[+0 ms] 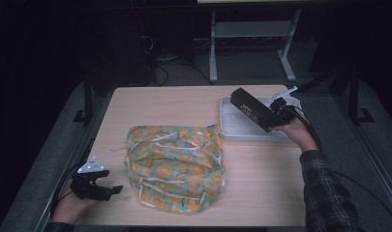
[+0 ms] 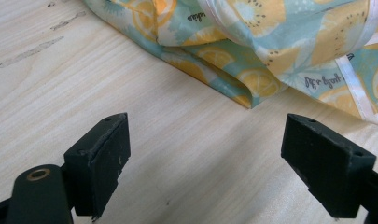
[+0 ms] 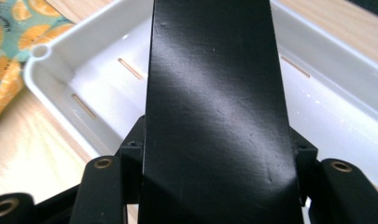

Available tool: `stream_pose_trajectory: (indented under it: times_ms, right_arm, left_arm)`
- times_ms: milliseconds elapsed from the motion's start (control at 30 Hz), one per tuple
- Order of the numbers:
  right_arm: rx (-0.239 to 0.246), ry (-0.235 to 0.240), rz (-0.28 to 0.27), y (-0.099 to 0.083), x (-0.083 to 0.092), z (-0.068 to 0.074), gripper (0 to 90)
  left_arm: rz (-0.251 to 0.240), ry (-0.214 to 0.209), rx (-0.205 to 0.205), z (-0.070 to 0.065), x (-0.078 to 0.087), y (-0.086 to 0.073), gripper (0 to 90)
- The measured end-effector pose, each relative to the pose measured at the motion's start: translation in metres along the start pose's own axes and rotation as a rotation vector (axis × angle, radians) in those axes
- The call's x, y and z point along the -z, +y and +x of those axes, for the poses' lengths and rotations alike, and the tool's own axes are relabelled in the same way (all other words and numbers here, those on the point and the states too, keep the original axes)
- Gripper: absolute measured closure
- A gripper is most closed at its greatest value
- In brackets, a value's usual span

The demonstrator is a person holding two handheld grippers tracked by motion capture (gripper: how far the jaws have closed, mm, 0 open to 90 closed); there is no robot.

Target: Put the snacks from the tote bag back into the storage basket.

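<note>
A pale wood tabletop (image 1: 184, 104) stands in a dim room, with dark floor and the legs of a grey frame behind it.

Your right tongs (image 1: 271, 116) pinch a long black box (image 1: 250, 109) across its width; in the right gripper view the jaws press on both sides of the box (image 3: 214, 112), which runs straight away from the camera. Your right hand (image 1: 294, 131) reaches in from the right edge, plaid sleeve (image 1: 324, 188) angled up the tabletop, and holds the box tilted over a white tray (image 1: 232, 130) at the far right. In the right gripper view the tray (image 3: 74, 74) lies directly beneath the box.

Your left tongs (image 1: 117, 189) are spread wide with nothing between them; in the left gripper view bare wood lies between the two pads. Your left hand (image 1: 75, 203) rests low at the near left corner, tongs pointing right toward an orange-print cloth (image 1: 176, 166) crumpled at the middle of the tabletop. The cloth's folded edge (image 2: 242, 79) lies just ahead of the jaws, not touching them.
</note>
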State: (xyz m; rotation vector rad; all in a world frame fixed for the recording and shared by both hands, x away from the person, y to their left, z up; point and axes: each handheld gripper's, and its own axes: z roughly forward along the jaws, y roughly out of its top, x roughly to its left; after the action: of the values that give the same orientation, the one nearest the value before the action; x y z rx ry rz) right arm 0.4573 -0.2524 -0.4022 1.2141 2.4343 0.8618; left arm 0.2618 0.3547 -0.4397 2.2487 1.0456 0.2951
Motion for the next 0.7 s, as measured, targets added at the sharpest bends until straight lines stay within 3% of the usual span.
stream_pose_trajectory:
  times_ms: [533, 700]
  right_arm:
    - [-0.043, 0.004, 0.066, -0.018, -0.025, -0.019, 41.5]
    - [-0.037, -0.009, 0.09, -0.022, -0.027, -0.021, 41.2]
  left_arm:
    - [0.004, -0.004, -0.005, 0.0, -0.001, -0.001, 15.2]
    - [0.001, -0.008, 0.0, -0.001, -0.001, -0.001, 15.2]
